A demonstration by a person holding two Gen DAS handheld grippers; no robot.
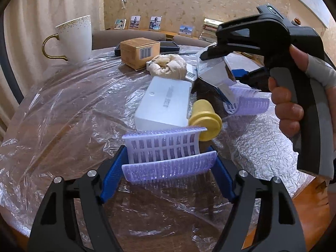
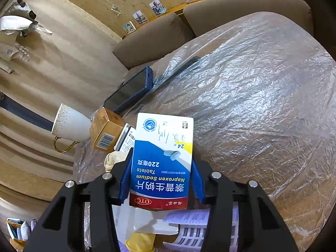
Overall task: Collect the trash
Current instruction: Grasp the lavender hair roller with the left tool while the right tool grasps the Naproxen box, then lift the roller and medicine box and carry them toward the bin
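Observation:
My left gripper (image 1: 168, 157) is shut on a purple hair roller (image 1: 168, 157), held between its blue fingers above the plastic-covered table (image 1: 69, 113). My right gripper (image 2: 161, 180) is shut on a blue and white medicine box (image 2: 163, 157), held up over the table; the same box (image 1: 212, 69) shows in the left wrist view under the black right gripper body. On the table lie a yellow cap-like piece (image 1: 206, 119), a white box (image 1: 166, 103), a crumpled tissue (image 1: 168, 65), a second purple roller (image 1: 247, 100) and a brown carton (image 1: 139, 52).
A white mug with a gold handle (image 1: 73, 40) stands at the table's far left. A dark phone (image 2: 130, 90) lies near the far edge by grey sofa cushions (image 2: 155, 40). Photo cards and stacked books line the wall ledge. The table's right side is bare plastic sheet.

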